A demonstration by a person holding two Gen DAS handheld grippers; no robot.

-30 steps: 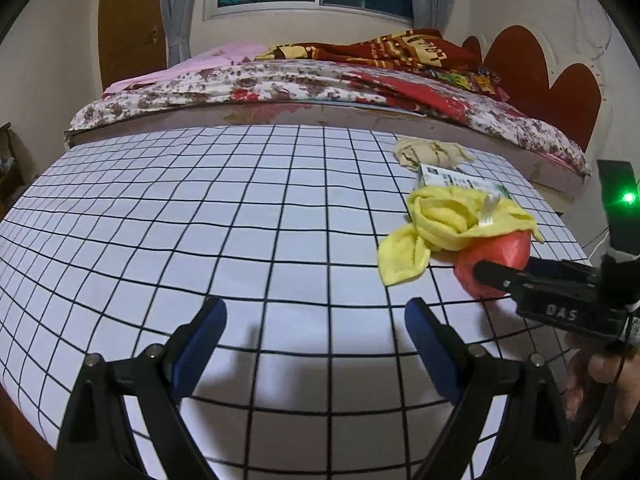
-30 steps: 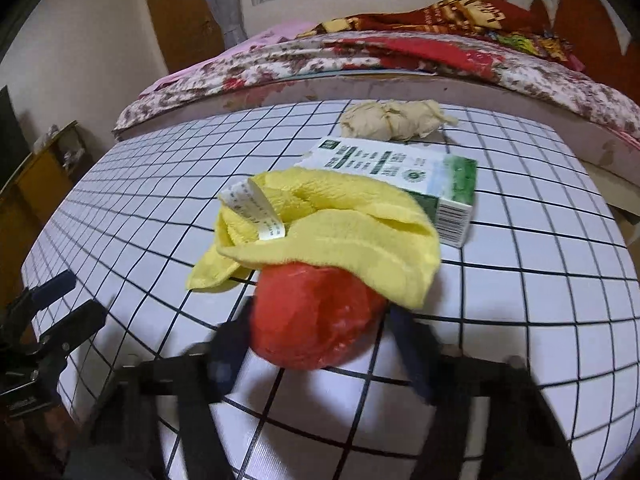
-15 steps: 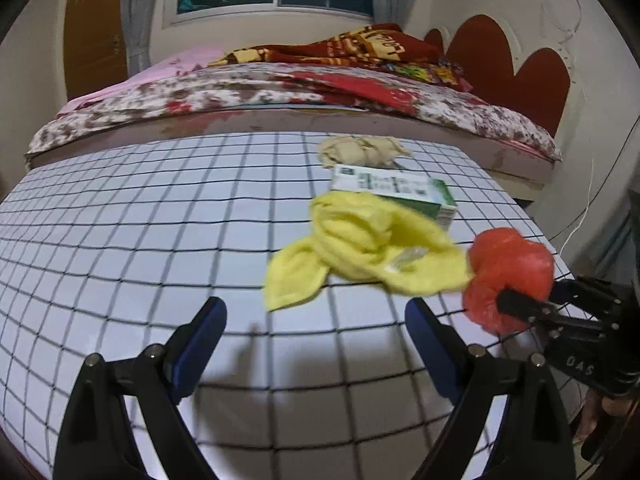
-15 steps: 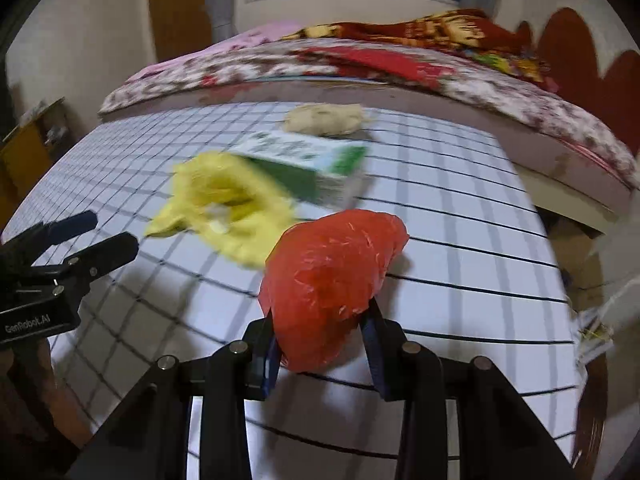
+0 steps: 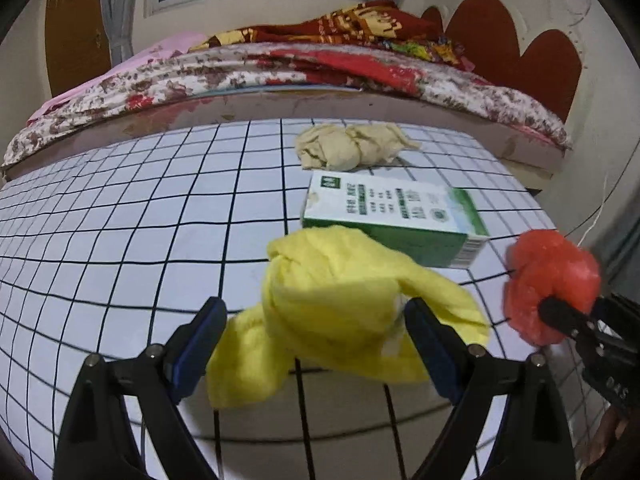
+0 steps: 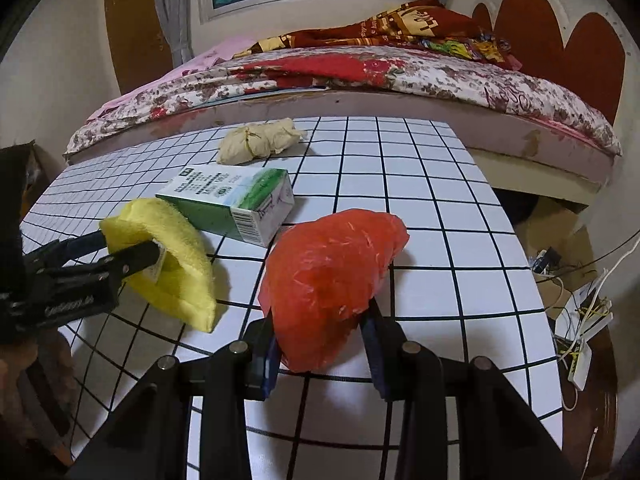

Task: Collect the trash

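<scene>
Leftmost, the left tool [image 5: 312, 328] stands wide open, its blue-padded fingers [image 5: 200, 336] set on either side of the yellow cloth [image 5: 336, 312] without pressing it; from the right wrist view one black finger seems to lie against the cloth's label (whether it truly touches cannot be told). That cloth lies crumpled on the gridded bench [image 5: 120, 216], near its front edge. Just behind it sits a green and white carton [image 5: 392, 216] on its side, the cloth's far fold reaching up to it. Farther back, apart from the carton, rests a beige crumpled wad [image 5: 352, 146]. To the right, the right tool [image 6: 320, 344] is closed on the red plastic bag [image 6: 332, 276], gripping its lower part, held up off the bench. Beyond the bench stands a bed [image 6: 360, 72] with floral covers.
</scene>
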